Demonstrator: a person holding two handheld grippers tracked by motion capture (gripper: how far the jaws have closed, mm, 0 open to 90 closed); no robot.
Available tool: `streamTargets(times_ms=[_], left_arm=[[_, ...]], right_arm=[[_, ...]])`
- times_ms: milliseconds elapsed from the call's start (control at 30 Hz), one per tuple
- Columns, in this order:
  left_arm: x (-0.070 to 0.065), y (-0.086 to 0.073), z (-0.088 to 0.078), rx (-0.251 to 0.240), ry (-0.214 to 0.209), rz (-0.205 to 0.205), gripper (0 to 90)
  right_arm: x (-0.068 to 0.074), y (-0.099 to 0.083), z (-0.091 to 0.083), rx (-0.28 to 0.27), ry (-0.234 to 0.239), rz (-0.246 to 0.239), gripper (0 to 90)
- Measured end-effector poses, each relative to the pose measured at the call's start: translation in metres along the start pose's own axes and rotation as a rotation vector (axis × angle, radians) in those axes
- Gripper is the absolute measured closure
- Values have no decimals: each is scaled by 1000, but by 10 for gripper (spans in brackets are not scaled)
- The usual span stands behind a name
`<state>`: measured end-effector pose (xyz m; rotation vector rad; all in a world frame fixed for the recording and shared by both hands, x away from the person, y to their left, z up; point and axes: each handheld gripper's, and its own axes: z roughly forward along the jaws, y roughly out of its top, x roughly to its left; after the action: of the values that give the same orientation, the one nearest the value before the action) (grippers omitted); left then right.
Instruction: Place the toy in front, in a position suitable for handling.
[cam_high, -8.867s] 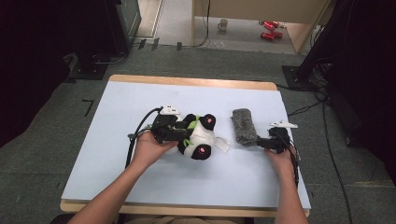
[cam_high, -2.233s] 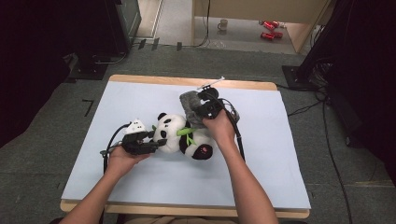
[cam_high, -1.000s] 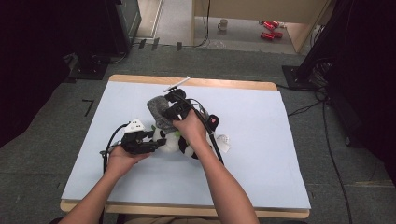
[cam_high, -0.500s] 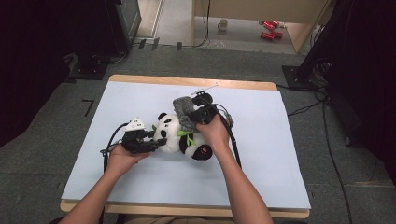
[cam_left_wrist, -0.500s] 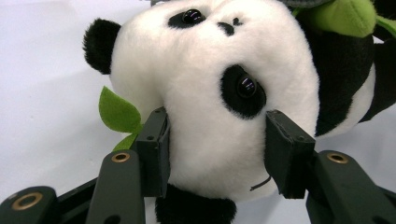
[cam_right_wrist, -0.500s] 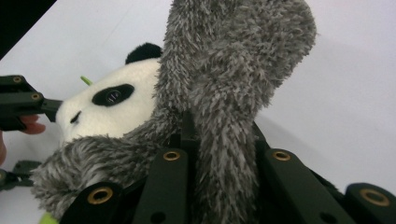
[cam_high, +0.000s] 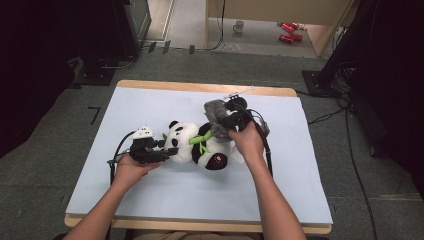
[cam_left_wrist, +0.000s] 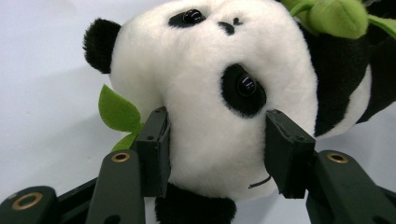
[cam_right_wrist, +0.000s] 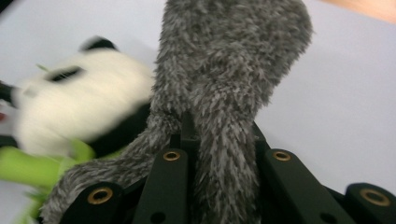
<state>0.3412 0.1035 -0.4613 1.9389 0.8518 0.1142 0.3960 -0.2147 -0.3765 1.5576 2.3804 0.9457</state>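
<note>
A black-and-white panda plush (cam_high: 186, 145) with green bamboo leaves lies on its side in the middle of the pale table (cam_high: 300, 175). My left gripper (cam_high: 167, 151) comes in from the left and is shut on the panda's head (cam_left_wrist: 219, 88); its pads (cam_left_wrist: 156, 144) press into the white fur on both sides, below the eye. My right gripper (cam_high: 226, 119) is shut on a grey fuzzy cloth (cam_high: 215, 114) and holds it over the panda's body. In the right gripper view the cloth (cam_right_wrist: 233, 60) rises from between the jaws of the gripper (cam_right_wrist: 219, 140), with the blurred panda (cam_right_wrist: 79, 98) behind at the left.
The table's wooden far edge (cam_high: 200, 87) runs behind the toy. On the floor beyond it are a cup (cam_high: 239, 25) and red cans (cam_high: 287, 32). Cables (cam_high: 350, 145) trail on the floor at the right, and dark stands flank the table.
My right gripper has carried the grey cloth to the right, from over the panda's head to over its body. The left gripper has kept still on the head.
</note>
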Motion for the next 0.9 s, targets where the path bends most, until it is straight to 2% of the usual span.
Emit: streamTargets(times_ms=[33, 133, 200, 300, 433, 533, 633, 900], left_arm=[[0, 0, 0, -4, -2, 3, 479], [-1, 0, 0, -6, 0, 6, 479], [-1, 0, 0, -9, 1, 4, 479], [-1, -2, 0, -12, 3, 7, 479], [1, -3, -1, -10, -2, 9, 479], [0, -3, 0, -16, 1, 3, 478], [0, -3, 0, -19, 4, 0, 478], [-1, -1, -1, -18, 9, -5, 479]], right_arm=[[-4, -2, -1, -3, 13, 12, 781], [-11, -5, -4, -3, 4, 13, 780], [-13, -4, -7, -12, -26, 7, 781], [-16, 1, -14, -44, -67, 30, 785], [-17, 13, -29, -88, -58, 57, 786], [-5, 22, -36, -108, -30, 35, 786], [11, 29, -34, -114, 12, 12, 786], [57, 39, -6, -83, 118, -51, 786]])
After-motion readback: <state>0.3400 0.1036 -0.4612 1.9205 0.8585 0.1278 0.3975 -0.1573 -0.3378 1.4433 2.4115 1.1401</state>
